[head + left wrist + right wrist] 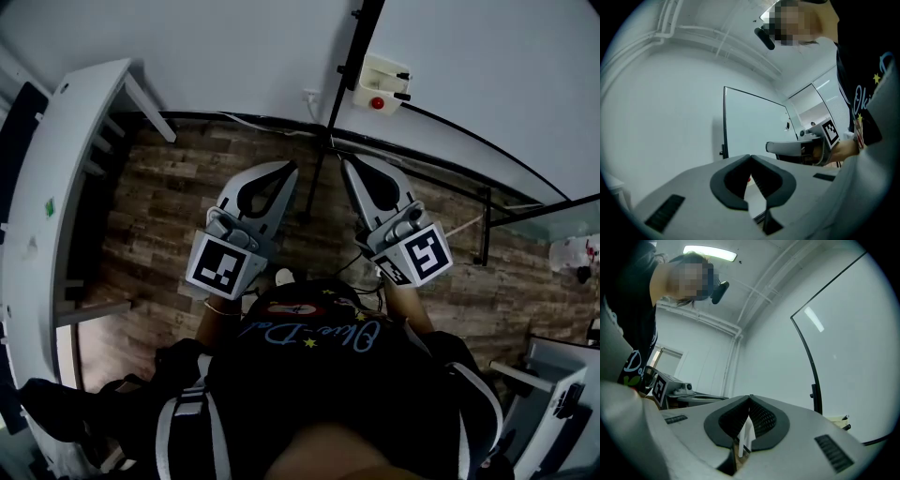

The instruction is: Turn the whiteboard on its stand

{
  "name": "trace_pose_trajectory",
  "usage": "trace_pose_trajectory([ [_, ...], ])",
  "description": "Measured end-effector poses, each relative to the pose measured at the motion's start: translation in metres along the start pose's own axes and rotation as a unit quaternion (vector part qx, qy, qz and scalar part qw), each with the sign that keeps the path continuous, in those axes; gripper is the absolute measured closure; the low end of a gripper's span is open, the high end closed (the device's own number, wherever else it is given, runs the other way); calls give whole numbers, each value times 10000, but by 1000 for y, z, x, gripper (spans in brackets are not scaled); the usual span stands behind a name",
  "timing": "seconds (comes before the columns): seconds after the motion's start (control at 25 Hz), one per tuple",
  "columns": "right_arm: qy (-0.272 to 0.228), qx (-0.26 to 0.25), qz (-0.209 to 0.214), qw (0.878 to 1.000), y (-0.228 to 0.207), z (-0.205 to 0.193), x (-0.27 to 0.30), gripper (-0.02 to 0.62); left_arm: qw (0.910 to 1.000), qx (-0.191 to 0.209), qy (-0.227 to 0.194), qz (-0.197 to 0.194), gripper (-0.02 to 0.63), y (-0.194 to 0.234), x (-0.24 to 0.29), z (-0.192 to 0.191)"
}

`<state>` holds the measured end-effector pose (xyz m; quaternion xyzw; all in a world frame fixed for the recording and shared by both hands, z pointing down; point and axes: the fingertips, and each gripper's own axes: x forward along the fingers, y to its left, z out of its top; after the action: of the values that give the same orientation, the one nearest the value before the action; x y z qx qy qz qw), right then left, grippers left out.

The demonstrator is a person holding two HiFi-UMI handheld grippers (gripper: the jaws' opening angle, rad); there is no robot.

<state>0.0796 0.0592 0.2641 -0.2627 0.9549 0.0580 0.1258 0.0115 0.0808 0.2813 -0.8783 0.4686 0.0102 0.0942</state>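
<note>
1. Head view: the whiteboard (pixel 487 66) is a broad pale panel with a thin black frame. It stands ahead of both grippers, beyond their tips and to the right. Neither gripper touches it.
2. Its stand (pixel 483 225) is made of slim black bars that rest on the wood floor (pixel 169 216), ahead and to the right of the right gripper (pixel 345 161). A black upright rises just past the gap between the two grippers, and it carries a small white box with a red button (pixel 382 84).
3. The left gripper (pixel 292 167) and the right gripper are held side by side, near each other but apart, and both point toward the board. Each has its jaws drawn together with the tips meeting and nothing clamped between them.
4. Only the head view shows the floor, the foot of the stand, the person's dark shirt (pixel 328 375) behind the grippers, and a white table (pixel 56 187) well off to the left of the left gripper.
5. The left gripper view looks over its closed tips at the board's flat face and its straight black left edge. The right gripper lies to its right.
6. The right gripper view shows the board to the right of its tips with its black edge bowed by the lens. It also shows a ceiling light (pixel 710 252) overhead, which the other views do not show.
</note>
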Motion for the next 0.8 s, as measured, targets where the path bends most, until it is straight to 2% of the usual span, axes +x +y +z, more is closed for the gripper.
trace_pose_trajectory([
  [0.36,36,-23,-146,9999,9,-10,28,577,9996,83,41,-255,581,25,-8,-6],
  [0.8,148,-187,-310,9992,13,-9,32,577,9991,-126,-90,-390,581,28,-14,-11],
])
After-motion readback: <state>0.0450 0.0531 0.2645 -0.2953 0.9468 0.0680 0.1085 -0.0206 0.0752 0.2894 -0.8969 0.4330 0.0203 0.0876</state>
